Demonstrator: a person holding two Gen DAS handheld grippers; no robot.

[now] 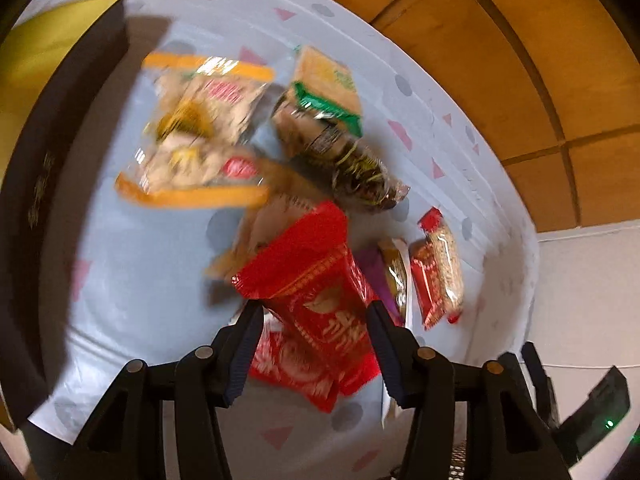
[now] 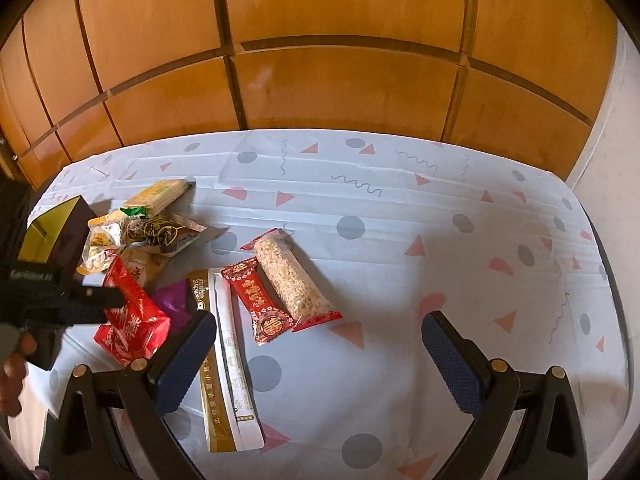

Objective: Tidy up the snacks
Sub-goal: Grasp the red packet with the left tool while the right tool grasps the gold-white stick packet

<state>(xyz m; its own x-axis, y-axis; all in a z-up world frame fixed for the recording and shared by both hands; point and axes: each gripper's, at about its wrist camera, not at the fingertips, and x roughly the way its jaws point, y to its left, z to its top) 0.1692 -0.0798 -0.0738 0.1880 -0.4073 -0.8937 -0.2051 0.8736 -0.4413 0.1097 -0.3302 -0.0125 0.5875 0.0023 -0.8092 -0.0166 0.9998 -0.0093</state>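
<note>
Dark box (image 2: 60, 236) with yellow lining, contents unseen, left tongs (image 1: 316, 320) gripping red packet (image 1: 320, 304), right tongs (image 2: 320, 340) wide, empty

Patterned tablecloth (image 2: 400, 248) w/ wood-panel wall (image 2: 340, 80) behind, white wall (image 1: 592, 280) beside.

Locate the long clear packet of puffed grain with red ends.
In the right wrist view, the long clear packet of puffed grain with red ends lies left of centre on the patterned tablecloth, touching the small red wrapped candy bar on its left.
</note>
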